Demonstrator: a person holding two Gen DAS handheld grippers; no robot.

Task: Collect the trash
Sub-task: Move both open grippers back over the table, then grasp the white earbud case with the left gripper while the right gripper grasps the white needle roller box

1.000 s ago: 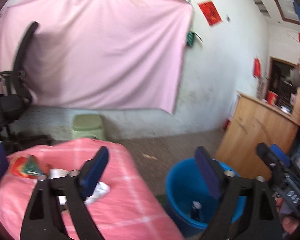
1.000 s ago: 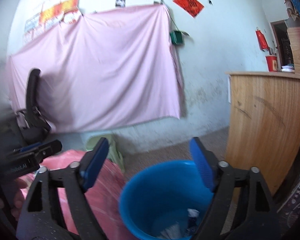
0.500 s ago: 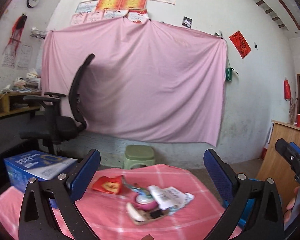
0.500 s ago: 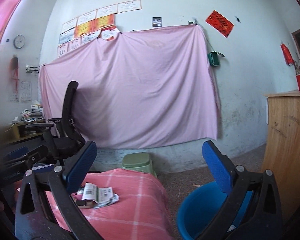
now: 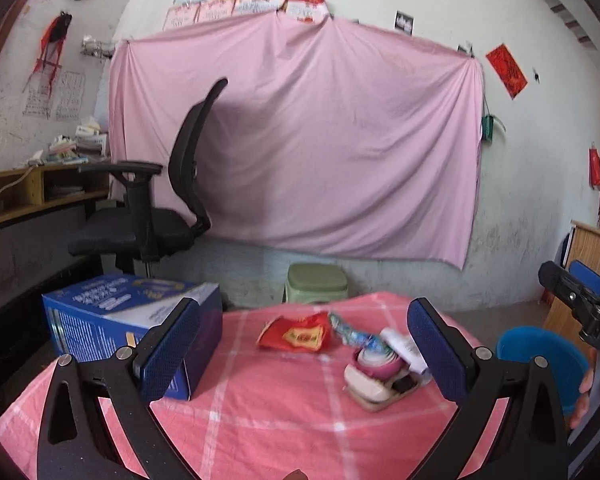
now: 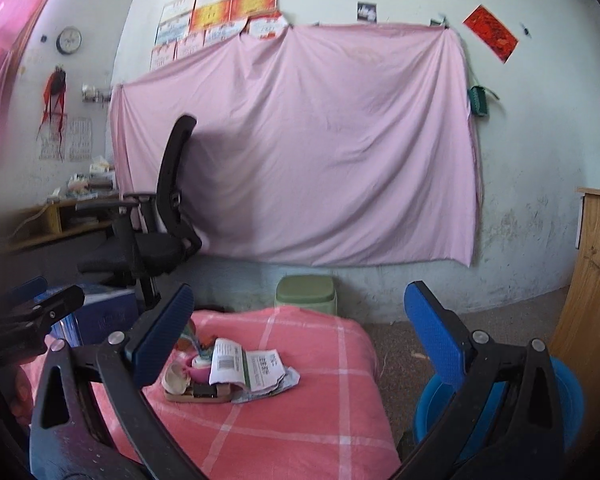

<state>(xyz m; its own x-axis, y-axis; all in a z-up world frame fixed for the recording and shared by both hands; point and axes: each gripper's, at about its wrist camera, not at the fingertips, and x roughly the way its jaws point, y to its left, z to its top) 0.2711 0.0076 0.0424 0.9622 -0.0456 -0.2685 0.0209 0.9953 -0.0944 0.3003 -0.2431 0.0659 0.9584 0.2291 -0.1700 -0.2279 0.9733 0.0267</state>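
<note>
Pink checked cloth covers the table (image 5: 260,420), with a pink sheet (image 5: 320,152) hung on the wall behind it. Trash sits in a heap (image 5: 380,372) toward the table's right side: a red packet (image 5: 296,336), a pink cup (image 5: 376,360), and printed paper (image 6: 256,368). At the table's left end stands a blue box (image 5: 112,320). Off its right edge, on the floor, stands a blue bucket (image 5: 540,352). Left gripper (image 5: 304,348) has just been opening; its fingers are wide and empty. Right gripper (image 6: 300,336) is also spread wide, holding nothing.

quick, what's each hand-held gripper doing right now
left hand-held gripper: open, holding nothing
right hand-held gripper: open, holding nothing
</note>
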